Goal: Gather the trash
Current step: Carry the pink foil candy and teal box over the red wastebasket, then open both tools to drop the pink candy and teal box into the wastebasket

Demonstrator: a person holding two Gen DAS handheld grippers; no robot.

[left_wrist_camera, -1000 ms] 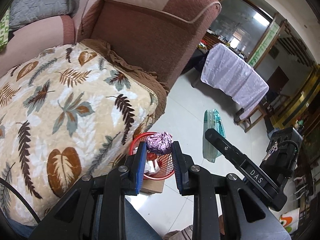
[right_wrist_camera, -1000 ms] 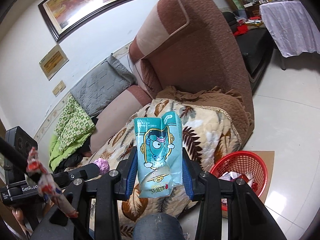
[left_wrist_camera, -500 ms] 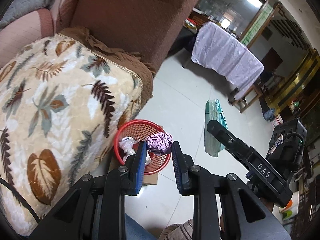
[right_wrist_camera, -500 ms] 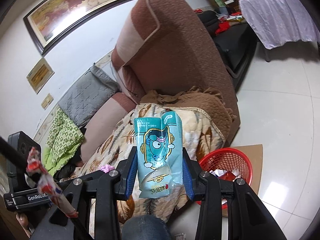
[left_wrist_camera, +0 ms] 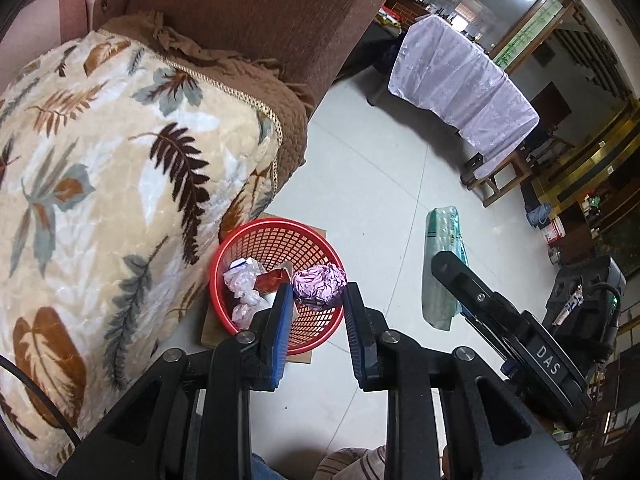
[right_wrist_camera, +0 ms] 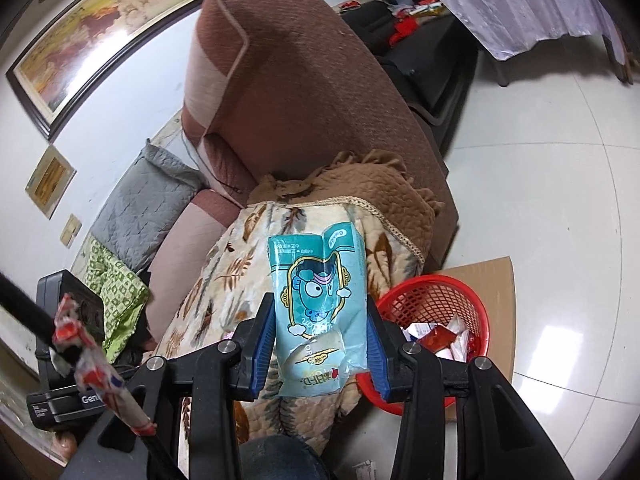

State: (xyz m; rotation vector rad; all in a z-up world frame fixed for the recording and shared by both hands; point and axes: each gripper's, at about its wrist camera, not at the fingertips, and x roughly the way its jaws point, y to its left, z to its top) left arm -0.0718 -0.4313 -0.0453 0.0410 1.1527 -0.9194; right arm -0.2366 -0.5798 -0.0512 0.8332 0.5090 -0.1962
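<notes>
The left gripper [left_wrist_camera: 318, 300] squeezes a purple paper ball [left_wrist_camera: 319, 287] (light, squashy); the right gripper [right_wrist_camera: 320, 336] pinches a floppy snack bag [right_wrist_camera: 319, 312] by its sides.

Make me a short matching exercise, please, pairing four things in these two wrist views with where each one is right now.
Things:
1. crumpled purple wrapper
2. teal snack packet
3. red basket
4. leaf-print blanket

Places:
A. draped over the sofa seat
B. on the floor beside the sofa
C. between the jaws of the left gripper, above the basket
D. clamped upright in the right gripper

Pairs: 1-C, 2-D, 3-B, 4-A
</notes>
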